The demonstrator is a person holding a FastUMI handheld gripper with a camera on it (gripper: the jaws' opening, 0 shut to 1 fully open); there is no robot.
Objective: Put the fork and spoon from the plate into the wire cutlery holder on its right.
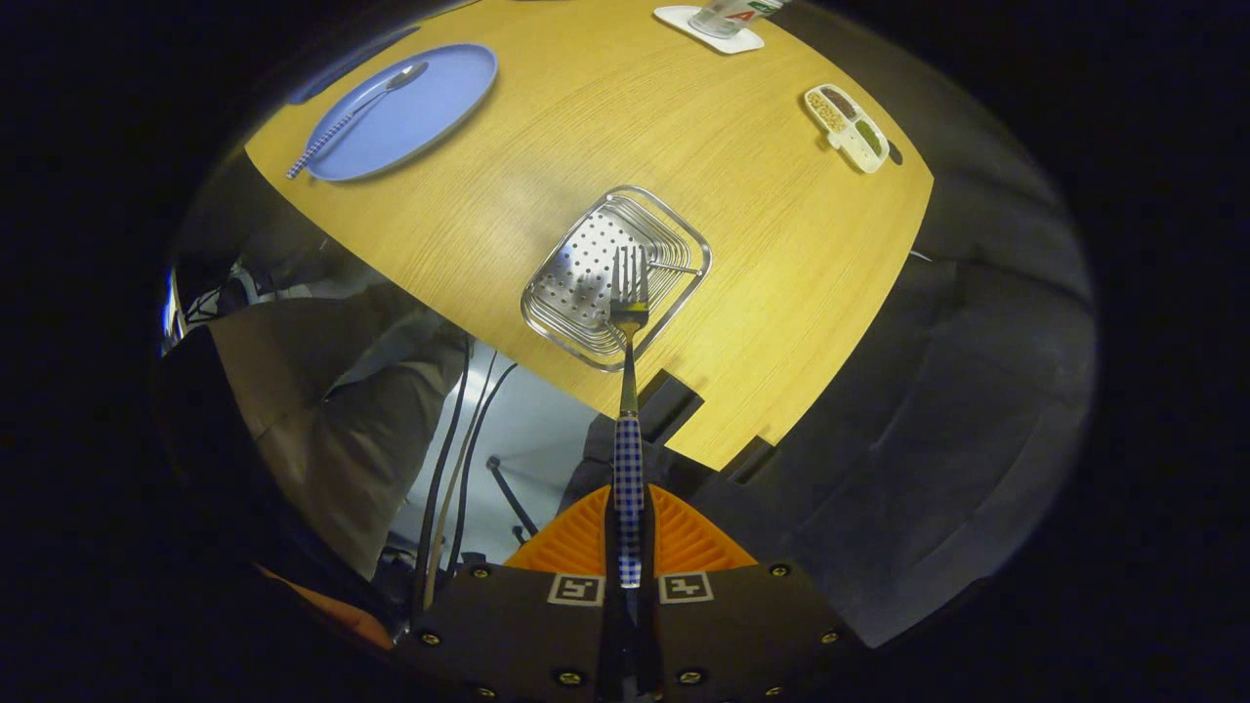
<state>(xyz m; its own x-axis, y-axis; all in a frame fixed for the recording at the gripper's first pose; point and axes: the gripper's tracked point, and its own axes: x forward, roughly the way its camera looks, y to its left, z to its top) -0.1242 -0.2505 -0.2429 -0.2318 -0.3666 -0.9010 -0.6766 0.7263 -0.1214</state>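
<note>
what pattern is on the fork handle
Blue-and-white checks on the fork handle, clearest in the gripper view.

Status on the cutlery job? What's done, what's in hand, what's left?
Done: the fork is off the blue plate. In hand: the tool is shut on the fork's checked handle, tines held over the wire holder, not yet released; nothing else lies in the holder. Left: drop the fork in, then fetch the spoon, which lies on the plate, and put it in too.
</note>
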